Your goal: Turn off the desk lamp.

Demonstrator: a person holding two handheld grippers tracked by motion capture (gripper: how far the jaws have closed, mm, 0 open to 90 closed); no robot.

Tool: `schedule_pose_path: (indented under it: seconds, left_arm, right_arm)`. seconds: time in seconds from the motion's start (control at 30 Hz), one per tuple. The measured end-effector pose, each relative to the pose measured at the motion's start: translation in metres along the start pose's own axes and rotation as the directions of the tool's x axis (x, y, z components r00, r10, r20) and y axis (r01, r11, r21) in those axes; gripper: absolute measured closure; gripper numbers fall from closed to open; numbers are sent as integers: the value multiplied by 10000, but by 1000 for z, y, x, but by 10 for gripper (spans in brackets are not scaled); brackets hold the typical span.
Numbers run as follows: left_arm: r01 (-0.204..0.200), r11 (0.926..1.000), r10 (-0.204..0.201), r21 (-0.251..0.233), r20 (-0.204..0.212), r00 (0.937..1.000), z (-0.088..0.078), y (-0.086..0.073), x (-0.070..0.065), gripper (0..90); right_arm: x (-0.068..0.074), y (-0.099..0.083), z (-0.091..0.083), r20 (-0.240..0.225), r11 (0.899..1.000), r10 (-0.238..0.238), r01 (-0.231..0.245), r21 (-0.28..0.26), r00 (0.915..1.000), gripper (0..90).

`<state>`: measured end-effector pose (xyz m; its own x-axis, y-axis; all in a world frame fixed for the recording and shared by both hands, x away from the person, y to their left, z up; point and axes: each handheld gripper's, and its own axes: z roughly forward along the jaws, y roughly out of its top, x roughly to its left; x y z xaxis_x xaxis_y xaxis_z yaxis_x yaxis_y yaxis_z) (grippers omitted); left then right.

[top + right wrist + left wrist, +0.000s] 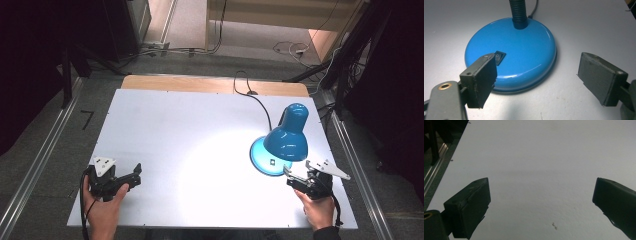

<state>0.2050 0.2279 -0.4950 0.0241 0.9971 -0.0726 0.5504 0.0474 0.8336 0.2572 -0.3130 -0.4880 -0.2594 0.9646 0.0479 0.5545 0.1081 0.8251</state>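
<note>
A blue desk lamp stands at the right of the white table, lit, throwing a bright patch toward the middle. Its round base carries a black rocker switch and a black gooseneck. My right gripper is open, its jaws spread in front of the base; the left jaw overlaps the switch's edge. From the high view, the right gripper sits just before the base. My left gripper rests open at the near left, with bare table between its jaws.
The lamp's black cable runs from the base to the table's far edge, over a wooden strip. Metal rails lie on the floor at the left and right. Dark stands rise at both far corners.
</note>
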Motion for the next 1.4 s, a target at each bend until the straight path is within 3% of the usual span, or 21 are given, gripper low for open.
schedule_pose_path:
  seconds: [0.17, 0.47, 0.5, 0.7, 0.87, 1.1, 1.4]
  left_arm:
    - [5, 10000, -5, 2, 12, 10000, 0, 0, 0, 21]
    - [7, 10000, -7, 1, 3, 10000, 0, 0, 0, 21]
    - [6, 10000, -6, 8, 2, 10000, 0, 0, 0, 21]
    - [-4, 10000, 4, 11, 18, 10000, 0, 0, 0, 21]
    - [9, 10000, -9, 19, 20, 10000, 0, 0, 0, 21]
    - [39, 10000, -39, 28, 16, 10000, -1, 0, 1, 21]
    - [65, 10000, -65, 9, 26, 10000, -1, 0, 1, 21]
  right_arm:
    - [4, 0, 2, -126, 10000, -17, 16, -55, 9999, 203]
    - [12, 1, 6, -300, 9993, -33, 22, -381, 9995, 384]
    - [14, 1, 7, -363, 9988, -49, 31, -479, 9993, 467]
    - [16, 0, 13, -890, 9991, 35, -72, -416, 9960, 715]
    - [20, -2, 17, -868, 9985, -45, -3, -551, 9962, 875]
    - [28, -2, 21, -1018, 9982, -284, 229, -547, 9944, 877]
    - [33, -3, 25, -1095, 9985, -264, 210, -497, 9936, 877]
